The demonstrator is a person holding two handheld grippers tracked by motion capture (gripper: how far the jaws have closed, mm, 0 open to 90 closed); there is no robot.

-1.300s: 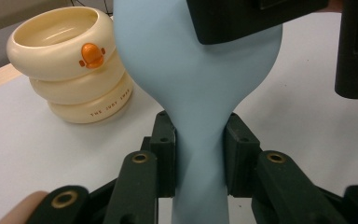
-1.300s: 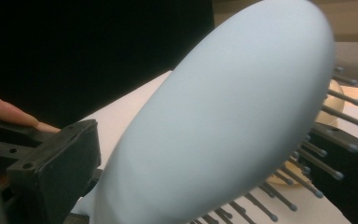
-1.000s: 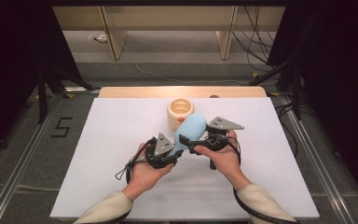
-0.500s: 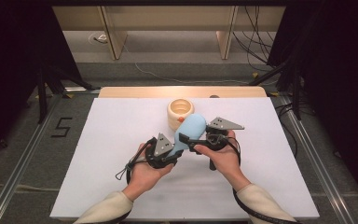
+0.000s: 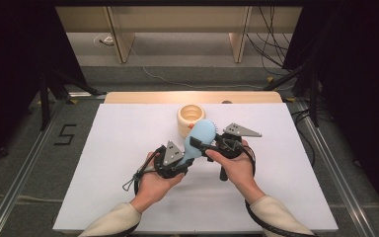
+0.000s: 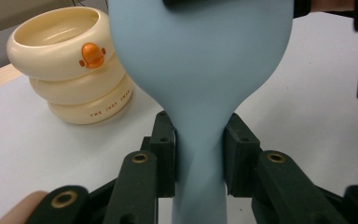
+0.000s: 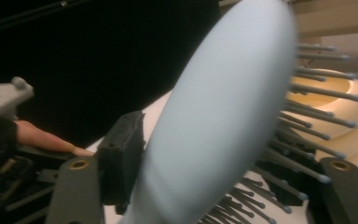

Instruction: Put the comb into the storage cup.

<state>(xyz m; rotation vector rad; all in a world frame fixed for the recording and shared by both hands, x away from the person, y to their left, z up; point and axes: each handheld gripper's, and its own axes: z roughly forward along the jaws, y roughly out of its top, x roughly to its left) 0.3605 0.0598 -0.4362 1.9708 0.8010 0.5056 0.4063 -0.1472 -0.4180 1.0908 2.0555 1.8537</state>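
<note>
Hairbrush point(image 6: 200, 70) stands before cream holder point(image 6: 70, 65) lettered "THE JUDY SWAN".

I see a pale blue hairbrush point(image 5: 203, 134) with grey bristles, a cream ringed cup point(image 6: 67, 70) bearing an orange duck mark, and a white counter point(image 5: 103, 163).

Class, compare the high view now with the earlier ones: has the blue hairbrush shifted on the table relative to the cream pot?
No. The blue hairbrush sits in the same spot just in front of the cream pot, held at the handle by the left gripper.
</note>
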